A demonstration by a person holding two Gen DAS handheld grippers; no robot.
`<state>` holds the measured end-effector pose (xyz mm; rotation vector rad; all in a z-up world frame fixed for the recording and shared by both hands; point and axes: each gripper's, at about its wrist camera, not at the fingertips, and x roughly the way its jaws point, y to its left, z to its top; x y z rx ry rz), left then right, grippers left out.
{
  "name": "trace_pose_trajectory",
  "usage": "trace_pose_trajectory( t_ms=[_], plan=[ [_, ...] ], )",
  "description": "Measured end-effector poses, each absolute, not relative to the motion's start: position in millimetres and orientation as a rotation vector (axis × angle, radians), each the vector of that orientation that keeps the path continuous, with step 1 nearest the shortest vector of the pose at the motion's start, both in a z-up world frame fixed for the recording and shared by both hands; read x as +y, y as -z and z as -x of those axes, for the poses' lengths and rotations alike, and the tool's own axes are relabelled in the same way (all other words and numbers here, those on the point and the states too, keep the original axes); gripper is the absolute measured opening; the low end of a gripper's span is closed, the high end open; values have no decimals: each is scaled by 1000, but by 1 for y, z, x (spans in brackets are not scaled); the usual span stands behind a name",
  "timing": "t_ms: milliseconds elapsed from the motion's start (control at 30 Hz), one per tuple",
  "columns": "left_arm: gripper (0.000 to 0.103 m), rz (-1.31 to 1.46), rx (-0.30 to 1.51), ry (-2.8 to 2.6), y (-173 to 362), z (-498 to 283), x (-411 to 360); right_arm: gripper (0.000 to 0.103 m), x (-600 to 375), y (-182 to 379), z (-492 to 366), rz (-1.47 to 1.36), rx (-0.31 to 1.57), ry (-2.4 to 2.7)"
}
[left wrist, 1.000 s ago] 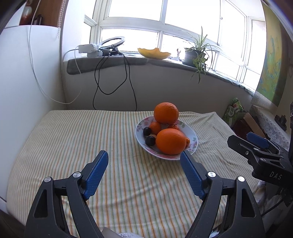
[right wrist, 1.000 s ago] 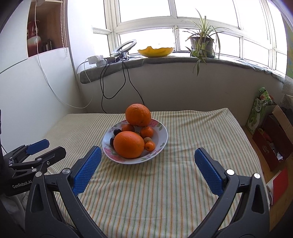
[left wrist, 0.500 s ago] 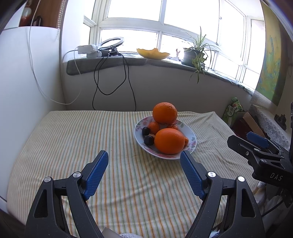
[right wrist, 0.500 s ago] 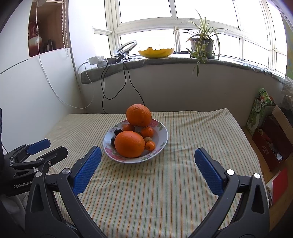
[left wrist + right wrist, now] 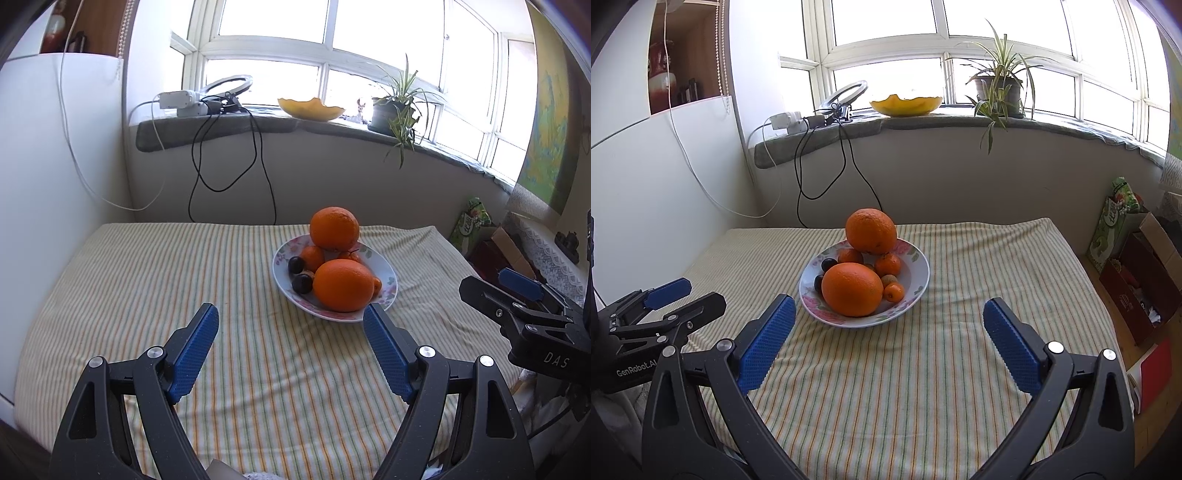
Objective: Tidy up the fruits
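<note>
Two large oranges (image 5: 852, 289) are sitting in a shallow round plate (image 5: 916, 291) with a pink floral rim, one at the near edge and the other orange (image 5: 871, 230) perched high at the far edge, resting on smaller fruit. Three small tangerines (image 5: 887, 264) are lying between them, smooth and round, along with two dark glossy plums (image 5: 301, 283) on the plate's left side and one brownish fruit that is too small to identify. Both oranges are showing dimpled peel; the near one is slightly oval, its long axis running roughly left-right across the plate in the right wrist view. One striped tablecloth (image 5: 960, 369), woven in thin green, orange and cream lines, is covering the table, and the plate is resting near its middle. Both tools are hovering above the cloth on the near side of the plate, touching nothing. Left gripper (image 5: 291, 350) is spreading its black arms wide, its blue textured pads (image 5: 194, 352) well apart and empty. Right gripper (image 5: 890, 345) is likewise holding its jaws fully spread, with nothing between them. One potted spider plant (image 5: 997, 86), one yellow bowl (image 5: 905, 105) with a jagged rim and one ring light (image 5: 846, 94) are standing on the grey windowsill behind.
</note>
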<state>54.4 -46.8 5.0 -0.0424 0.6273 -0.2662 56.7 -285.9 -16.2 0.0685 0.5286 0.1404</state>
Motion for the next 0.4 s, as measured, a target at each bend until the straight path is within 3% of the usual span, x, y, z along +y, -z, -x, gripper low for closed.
trace_pose_trajectory(
  t_ms=[400],
  plan=[
    [81, 43, 618, 254, -4, -55, -47, 103, -287, 18, -57, -67, 532, -140]
  ],
)
